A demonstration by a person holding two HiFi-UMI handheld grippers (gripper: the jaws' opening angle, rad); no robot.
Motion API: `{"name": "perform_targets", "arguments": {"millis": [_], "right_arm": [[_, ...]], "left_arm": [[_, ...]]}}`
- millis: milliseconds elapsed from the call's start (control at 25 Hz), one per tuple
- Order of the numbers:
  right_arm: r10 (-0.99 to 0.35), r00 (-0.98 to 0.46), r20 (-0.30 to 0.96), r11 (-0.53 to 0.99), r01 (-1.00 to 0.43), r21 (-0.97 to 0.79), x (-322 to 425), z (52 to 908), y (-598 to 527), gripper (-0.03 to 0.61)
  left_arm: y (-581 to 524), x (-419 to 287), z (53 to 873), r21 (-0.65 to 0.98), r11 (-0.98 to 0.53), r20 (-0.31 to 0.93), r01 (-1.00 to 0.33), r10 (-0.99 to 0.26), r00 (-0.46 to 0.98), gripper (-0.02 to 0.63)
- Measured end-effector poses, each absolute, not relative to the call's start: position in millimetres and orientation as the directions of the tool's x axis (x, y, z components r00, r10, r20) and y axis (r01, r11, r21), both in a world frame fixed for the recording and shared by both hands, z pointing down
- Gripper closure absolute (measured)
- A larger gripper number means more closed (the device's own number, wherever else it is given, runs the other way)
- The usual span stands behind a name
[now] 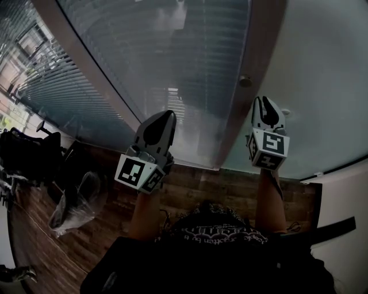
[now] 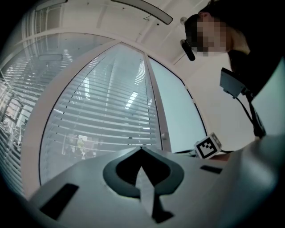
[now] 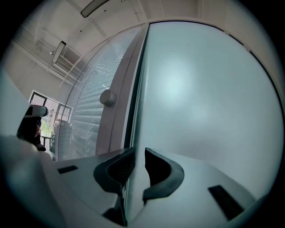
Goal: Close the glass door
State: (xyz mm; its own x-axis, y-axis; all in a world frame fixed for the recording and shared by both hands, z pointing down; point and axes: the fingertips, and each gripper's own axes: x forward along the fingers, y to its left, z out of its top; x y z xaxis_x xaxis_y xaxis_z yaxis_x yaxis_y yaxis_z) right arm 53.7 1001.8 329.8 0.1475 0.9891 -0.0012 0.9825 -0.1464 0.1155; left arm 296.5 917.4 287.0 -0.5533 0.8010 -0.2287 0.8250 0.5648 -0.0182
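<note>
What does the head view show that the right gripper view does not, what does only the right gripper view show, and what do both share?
Only the head view: the left gripper, the wooden floor and a plastic bag lying on it.
Only the right gripper view: a ceiling light, and a close look at the door's edge clamped between the jaws.
Both: the right gripper, the glass door, the round knob on the frame and the blinds behind the glass.

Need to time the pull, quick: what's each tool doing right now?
Left tool: closed, holding nothing.
Right tool: closed on the edge of the glass door.
</note>
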Motion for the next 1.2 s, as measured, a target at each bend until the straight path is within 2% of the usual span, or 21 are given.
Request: {"name": "perform_targets", "arguments": {"millis": [280, 760, 920, 1040, 1200], "right_arm": [[0.990, 0.138, -0.009, -0.136, 0.984, 0.113, 49.4, 327.4, 1003.0, 0.538], [0.988, 0.156, 0.000, -0.155, 0.981, 0.115, 49.8, 327.8, 998.1, 0.543], [0.983, 0.172, -0.061, -0.165, 0.982, 0.094, 48.7, 308.5, 975.9, 0.546], [0.979, 0.176, -0.102, -0.167, 0.981, 0.098, 49.6, 294.4, 957.8, 0.575], [0.978, 0.181, -0.101, -0.173, 0.982, 0.079, 45.8, 296.0, 939.5, 0.575]], "left_arm": [[923.8, 294.6, 288.3, -0.025, 0.565, -0.220, 0.824, 0.801, -0.556, 0.612], [923.1, 286.2, 283.3, -0.018, 0.578, -0.234, 0.816, 0.791, -0.565, 0.612], [917.5, 286.6, 281.8, -0.010, 0.588, -0.243, 0.809, 0.783, -0.573, 0.612], [913.0, 288.1, 287.2, -0.027, 0.589, -0.224, 0.808, 0.784, -0.579, 0.612], [903.6, 279.7, 291.9, -0.034, 0.609, -0.207, 0.792, 0.771, -0.602, 0.612]]}}
